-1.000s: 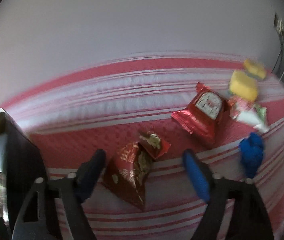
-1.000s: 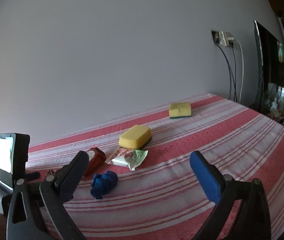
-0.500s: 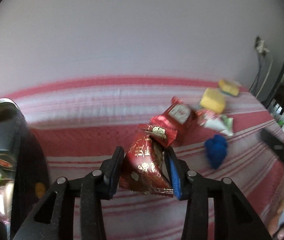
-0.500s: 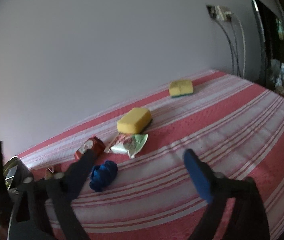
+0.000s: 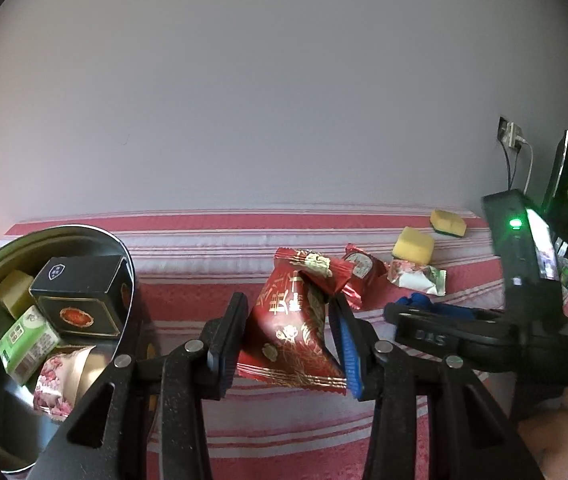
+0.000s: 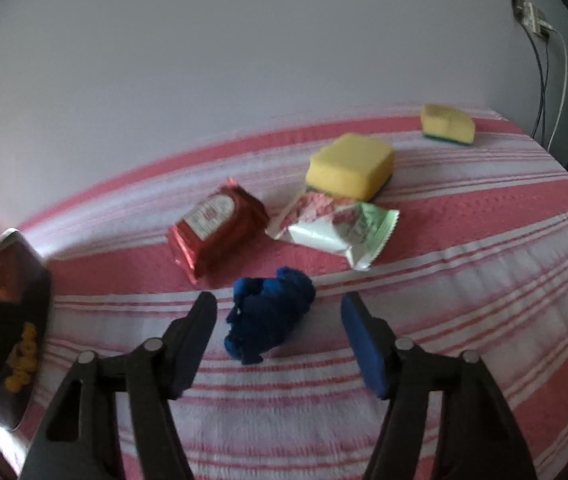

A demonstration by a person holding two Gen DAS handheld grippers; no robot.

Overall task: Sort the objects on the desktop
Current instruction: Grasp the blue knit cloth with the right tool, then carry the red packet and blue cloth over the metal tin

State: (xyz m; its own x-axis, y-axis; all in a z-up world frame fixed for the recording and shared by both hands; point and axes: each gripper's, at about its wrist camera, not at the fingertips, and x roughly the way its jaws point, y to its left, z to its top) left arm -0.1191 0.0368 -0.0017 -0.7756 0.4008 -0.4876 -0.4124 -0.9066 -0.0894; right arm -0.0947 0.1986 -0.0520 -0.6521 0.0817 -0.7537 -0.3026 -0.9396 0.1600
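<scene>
While red pkt (image 6: 215,227) & sponge (image 6: 350,165) sit near, blue cloth (image 6: 270,315) lies unobstructed.

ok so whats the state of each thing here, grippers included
left gripper: shut on red snack packet, lifted
right gripper: closing, blue cloth between jaws, untouched
round tin: open, holding boxes
red wrapped cake: lying flat

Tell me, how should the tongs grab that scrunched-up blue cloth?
Best guess: squeeze the blue cloth across its fat middle, coming down from above. It is a soft crumpled lump lying alone on the striped tablecloth, with no handle or firm edge. The right tongs already straddle it, closing, pads not yet touching.
</scene>
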